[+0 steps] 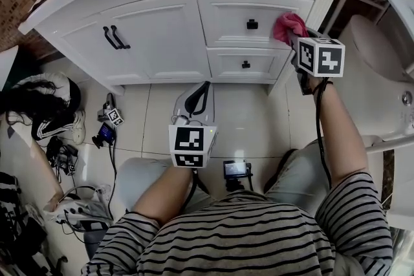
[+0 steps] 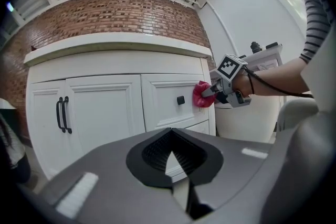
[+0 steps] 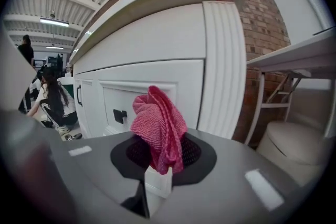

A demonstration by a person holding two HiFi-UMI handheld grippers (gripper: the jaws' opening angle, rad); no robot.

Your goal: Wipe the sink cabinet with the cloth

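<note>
One drawer front (image 1: 249, 17) meets the cloth (image 3: 157, 123), pinched by the right gripper (image 3: 156, 178). The doors (image 1: 162, 35) are probably left to wipe. Jaws of the left gripper (image 2: 176, 186) sit together, empty.

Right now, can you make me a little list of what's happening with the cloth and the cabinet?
cloth: pink cloth, bunched up
held by: right hand-held gripper, shut on it
where: pressed at the right end of the top drawer of the sink cabinet
left hand-held gripper: shut, empty, held back from the cabinet
</note>
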